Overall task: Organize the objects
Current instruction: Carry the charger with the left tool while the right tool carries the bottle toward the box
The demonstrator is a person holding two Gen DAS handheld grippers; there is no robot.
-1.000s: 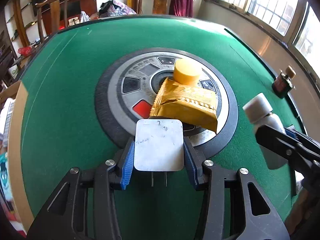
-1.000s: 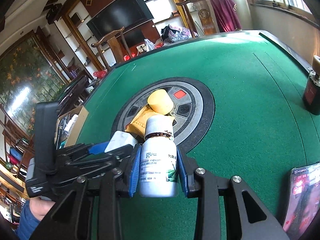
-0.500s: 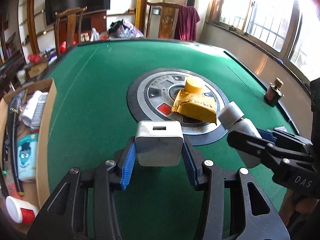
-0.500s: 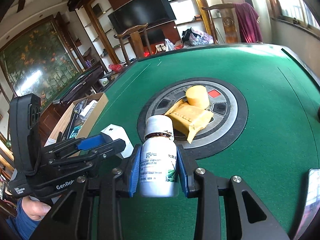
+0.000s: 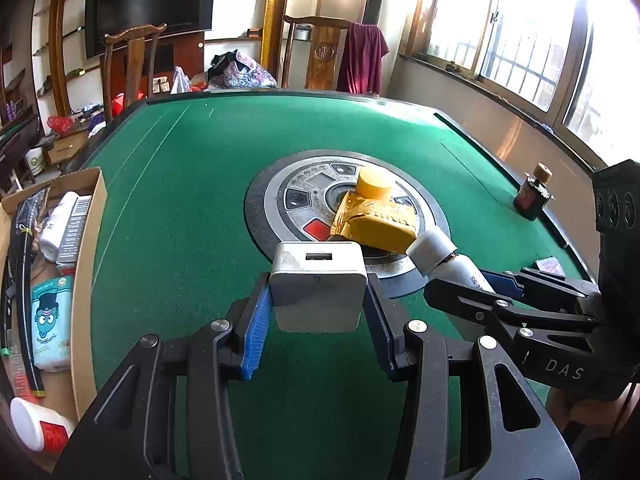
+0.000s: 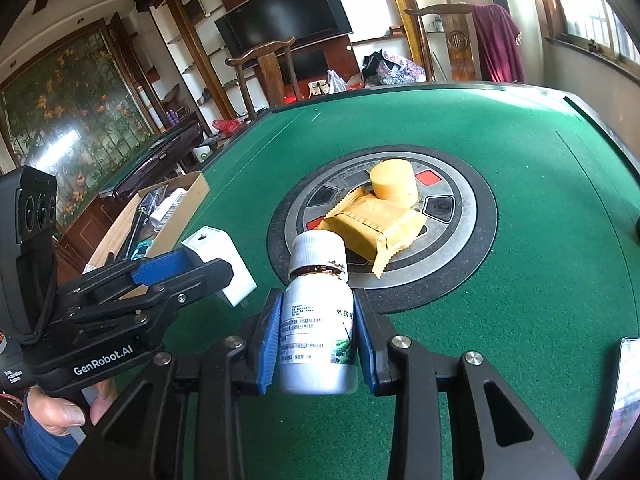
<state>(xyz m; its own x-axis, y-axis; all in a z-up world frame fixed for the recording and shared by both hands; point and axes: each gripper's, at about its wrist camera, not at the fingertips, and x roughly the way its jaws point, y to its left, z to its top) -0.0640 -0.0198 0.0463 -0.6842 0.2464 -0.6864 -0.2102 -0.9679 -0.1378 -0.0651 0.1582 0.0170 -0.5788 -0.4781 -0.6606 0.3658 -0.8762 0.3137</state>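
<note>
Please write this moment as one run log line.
left gripper: shut on white charger | right gripper: shut on white bottle | both above green table

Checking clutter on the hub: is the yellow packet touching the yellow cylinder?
Touching. The right wrist view shows the yellow packet with its far edge butted against the base of the yellow cylinder.

Left gripper [image 5: 318, 308] & right gripper [image 6: 316, 340] side by side, angled down, jaws clamped on loads.
</note>
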